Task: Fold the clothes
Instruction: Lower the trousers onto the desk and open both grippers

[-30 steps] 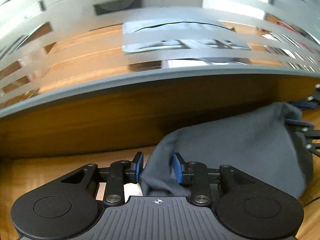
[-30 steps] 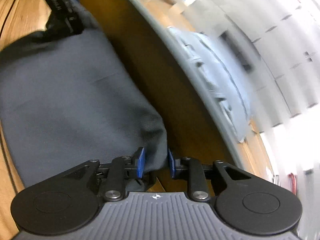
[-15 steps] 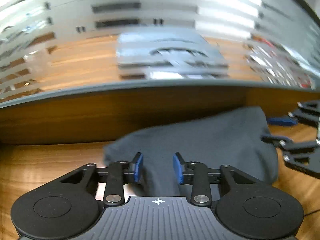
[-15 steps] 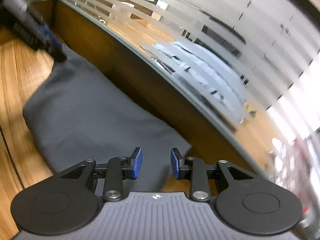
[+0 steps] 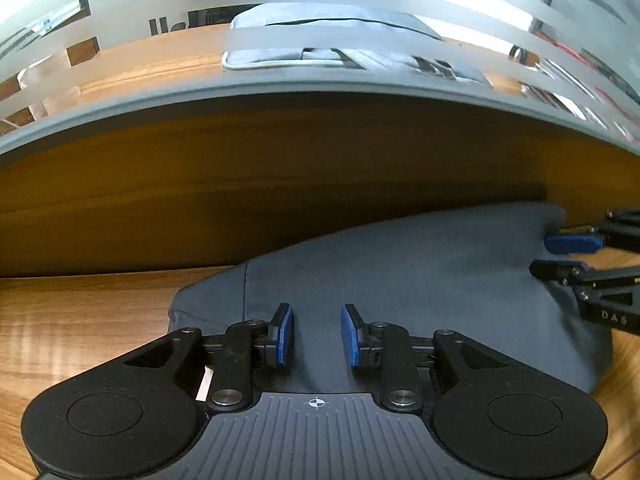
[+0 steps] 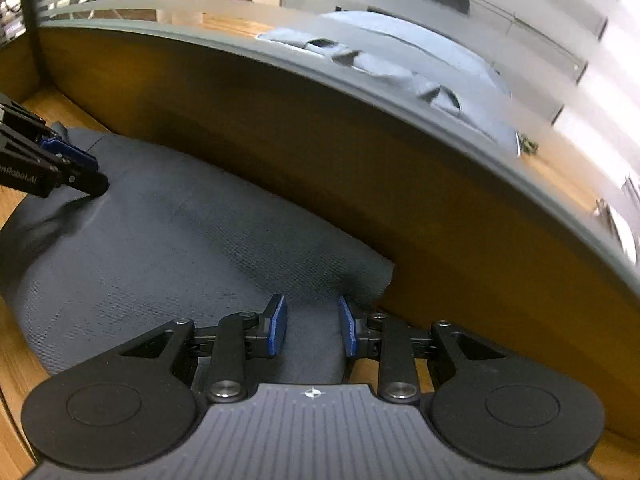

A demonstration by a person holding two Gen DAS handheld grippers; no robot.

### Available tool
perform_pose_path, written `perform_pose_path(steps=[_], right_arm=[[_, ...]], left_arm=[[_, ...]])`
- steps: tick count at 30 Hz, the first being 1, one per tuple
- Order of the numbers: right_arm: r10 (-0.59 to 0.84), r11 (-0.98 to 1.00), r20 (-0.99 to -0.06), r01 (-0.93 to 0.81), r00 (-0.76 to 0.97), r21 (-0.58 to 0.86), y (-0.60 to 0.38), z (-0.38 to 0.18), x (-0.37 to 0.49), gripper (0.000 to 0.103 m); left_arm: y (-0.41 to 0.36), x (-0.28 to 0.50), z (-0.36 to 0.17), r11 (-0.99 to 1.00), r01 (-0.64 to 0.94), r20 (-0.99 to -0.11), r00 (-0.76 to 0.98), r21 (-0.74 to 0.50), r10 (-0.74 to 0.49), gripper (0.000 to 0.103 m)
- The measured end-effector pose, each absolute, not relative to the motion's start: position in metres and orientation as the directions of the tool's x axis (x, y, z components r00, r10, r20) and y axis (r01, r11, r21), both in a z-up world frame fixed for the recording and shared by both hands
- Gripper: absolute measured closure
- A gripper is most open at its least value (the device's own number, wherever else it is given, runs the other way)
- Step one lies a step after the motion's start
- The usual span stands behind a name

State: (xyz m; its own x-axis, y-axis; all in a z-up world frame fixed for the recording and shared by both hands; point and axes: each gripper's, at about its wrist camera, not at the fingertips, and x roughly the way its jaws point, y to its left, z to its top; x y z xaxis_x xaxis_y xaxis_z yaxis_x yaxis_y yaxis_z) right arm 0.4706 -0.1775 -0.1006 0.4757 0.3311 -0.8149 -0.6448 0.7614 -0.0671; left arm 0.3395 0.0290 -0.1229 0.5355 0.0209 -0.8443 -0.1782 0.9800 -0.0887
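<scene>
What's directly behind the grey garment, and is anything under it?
Behind the folded grey garment stands a wooden back panel, topped by striped frosted glass. Around it only the wooden tabletop shows; whatever lies beneath the cloth is covered.

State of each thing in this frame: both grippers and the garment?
left gripper: open, fingers apart over the cloth, gripping nothing.
right gripper: open, fingers apart over the cloth's edge.
grey garment: folded, lying flat on the wooden table against the partition.

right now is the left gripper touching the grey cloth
Cannot tell. In the left wrist view the left gripper is open over the grey cloth, its blue pads clear of fabric sideways, but any gap underneath is hidden.
</scene>
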Motion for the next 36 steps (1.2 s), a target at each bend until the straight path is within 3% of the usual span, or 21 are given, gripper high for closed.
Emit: perform_pose_path(steps=[3, 5, 9, 13, 19, 36], right_arm=[[0.355, 0.794, -0.804, -0.608, 0.478, -0.011, -0.182, -0.094, 0.469, 0.063], [0.369, 0.813, -0.803, -0.581, 0.469, 0.035, -0.187, -0.094, 0.467, 0.049], [0.357, 0.827, -0.83, -0.558, 0.428, 0.068, -0.185, -0.104, 0.463, 0.05], [0.346, 0.845, -0.854, -0.525, 0.39, 0.102, -0.184, -0.116, 0.458, 0.059], [0.34, 0.858, -0.865, -0.498, 0.368, 0.125, -0.187, -0.122, 0.435, 0.06], [0.31, 0.889, -0.905, -0.426, 0.291, 0.167, -0.218, -0.118, 0.244, 0.06]], left_arm=[[0.029, 0.337, -0.117, 0.98, -0.168, -0.834, 0.552, -0.107, 0.004, 0.06], [0.026, 0.336, -0.119, 0.983, -0.154, -0.84, 0.543, -0.102, -0.002, 0.059], [0.019, 0.332, -0.126, 0.987, -0.132, -0.851, 0.526, -0.091, -0.008, 0.061], [0.012, 0.326, -0.132, 0.99, -0.111, -0.859, 0.511, -0.083, -0.015, 0.061], [-0.001, 0.298, -0.135, 0.99, -0.101, -0.874, 0.485, -0.096, -0.035, 0.061], [-0.071, 0.147, -0.135, 0.992, -0.003, -0.906, 0.408, -0.122, -0.11, 0.061]])
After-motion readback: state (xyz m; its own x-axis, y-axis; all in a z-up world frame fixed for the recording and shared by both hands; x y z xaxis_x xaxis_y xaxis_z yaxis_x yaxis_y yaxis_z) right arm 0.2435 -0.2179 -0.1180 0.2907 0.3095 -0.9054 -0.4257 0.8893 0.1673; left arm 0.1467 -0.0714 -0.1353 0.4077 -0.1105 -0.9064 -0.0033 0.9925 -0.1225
